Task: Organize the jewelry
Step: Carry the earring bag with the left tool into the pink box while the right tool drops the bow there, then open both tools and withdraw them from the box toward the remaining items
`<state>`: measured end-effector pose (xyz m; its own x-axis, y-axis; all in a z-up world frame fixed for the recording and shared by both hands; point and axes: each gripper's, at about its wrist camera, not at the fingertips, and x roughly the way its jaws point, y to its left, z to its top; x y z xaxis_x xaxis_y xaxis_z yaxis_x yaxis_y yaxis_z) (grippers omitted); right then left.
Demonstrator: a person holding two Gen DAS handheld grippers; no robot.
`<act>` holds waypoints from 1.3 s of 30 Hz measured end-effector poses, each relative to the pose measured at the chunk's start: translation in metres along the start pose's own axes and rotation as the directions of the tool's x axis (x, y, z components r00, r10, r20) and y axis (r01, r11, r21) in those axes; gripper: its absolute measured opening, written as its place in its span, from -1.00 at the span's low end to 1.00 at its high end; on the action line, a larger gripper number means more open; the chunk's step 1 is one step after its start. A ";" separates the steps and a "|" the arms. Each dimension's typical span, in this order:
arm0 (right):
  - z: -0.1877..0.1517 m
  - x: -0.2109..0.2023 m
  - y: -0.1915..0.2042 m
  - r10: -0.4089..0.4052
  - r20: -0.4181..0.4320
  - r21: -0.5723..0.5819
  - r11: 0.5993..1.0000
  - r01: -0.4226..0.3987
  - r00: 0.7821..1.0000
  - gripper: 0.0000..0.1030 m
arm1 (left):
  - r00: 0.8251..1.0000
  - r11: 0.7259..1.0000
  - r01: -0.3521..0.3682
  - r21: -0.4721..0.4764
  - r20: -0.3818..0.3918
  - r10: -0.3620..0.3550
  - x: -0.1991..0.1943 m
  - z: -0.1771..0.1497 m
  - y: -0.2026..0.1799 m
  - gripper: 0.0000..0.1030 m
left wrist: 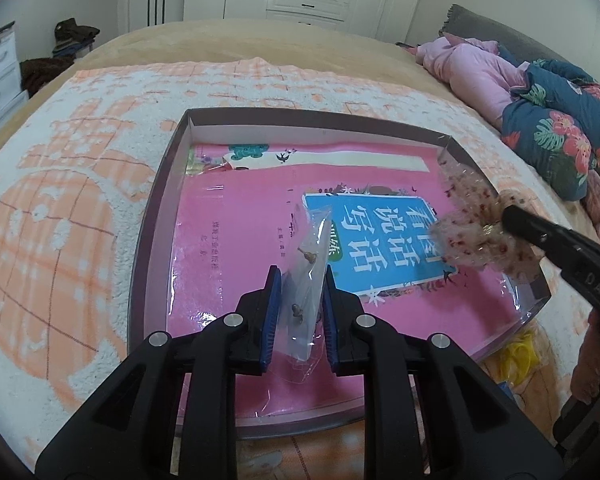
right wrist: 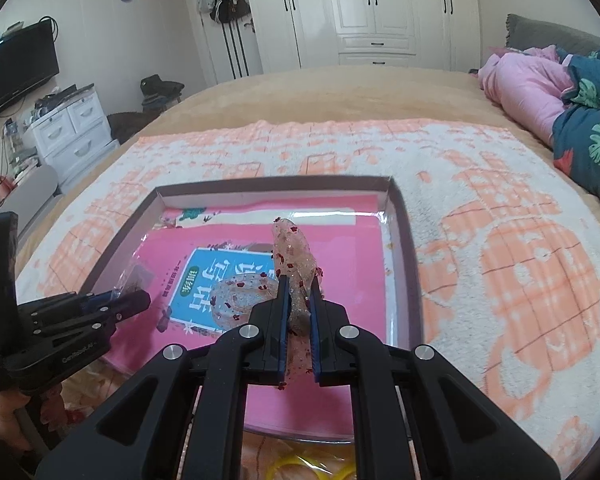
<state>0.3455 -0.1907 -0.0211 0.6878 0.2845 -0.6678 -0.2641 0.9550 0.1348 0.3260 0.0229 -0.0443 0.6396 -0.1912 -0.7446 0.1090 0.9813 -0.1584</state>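
Observation:
A shallow box (left wrist: 156, 216) with a pink book (left wrist: 236, 240) inside lies on the towel-covered bed; it also shows in the right wrist view (right wrist: 404, 240). My left gripper (left wrist: 298, 280) is shut on a small clear bag of earrings (left wrist: 310, 264) and holds it above the box's near half. In the right wrist view this left gripper (right wrist: 138, 300) is at the left with the bag (right wrist: 134, 276). My right gripper (right wrist: 299, 286) is shut on a sheer speckled bow hair accessory (right wrist: 294, 252) above the box. In the left wrist view the right gripper (left wrist: 512, 220) holds the bow (left wrist: 476, 220) over the box's right side.
Yellow bands (right wrist: 312, 470) lie by the box's near edge, also seen in the left wrist view (left wrist: 518, 356). An orange and white towel (left wrist: 60, 208) covers the bed. Pink and floral bedding (left wrist: 540, 104) is piled at the right. White drawers (right wrist: 72, 128) stand at the left.

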 end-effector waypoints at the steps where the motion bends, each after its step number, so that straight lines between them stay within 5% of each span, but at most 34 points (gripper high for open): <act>1: -0.001 0.002 0.000 0.000 -0.006 -0.001 1.000 0.000 1.000 -0.83 | 1.000 1.000 0.003 0.000 0.000 -0.003 -0.001 0.000 -0.001 -0.77; 5: -0.006 0.007 0.000 0.001 -0.022 0.001 1.000 -0.001 1.000 -0.76 | 1.000 1.000 0.008 -0.005 0.001 -0.008 -0.001 0.000 -0.002 -0.76; 9: -0.010 0.007 -0.001 0.004 -0.023 0.014 1.000 -0.004 1.000 -0.70 | 1.000 1.000 0.010 -0.008 0.005 -0.010 -0.004 -0.002 -0.003 -0.54; 13: -0.013 0.000 -0.003 0.010 -0.009 0.028 1.000 -0.010 1.000 -0.34 | 1.000 1.000 0.006 -0.003 0.022 -0.006 -0.010 -0.002 -0.005 -0.41; 31: -0.017 -0.055 0.000 -0.069 0.181 -0.008 0.997 0.072 0.981 0.54 | 0.984 0.998 -0.023 -0.052 0.178 0.032 -0.055 -0.010 -0.006 0.48; 39: -0.019 -0.074 -0.008 -0.071 0.234 0.044 0.997 0.063 0.970 0.73 | 0.966 0.998 -0.030 -0.048 0.257 0.042 -0.080 -0.015 -0.012 0.78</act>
<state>0.2838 -0.2208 0.0133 0.8442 0.2273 -0.4855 -0.1905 0.9737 0.1247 0.2619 0.0258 0.0074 0.8174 -0.1385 -0.5592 0.0527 0.9846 -0.1667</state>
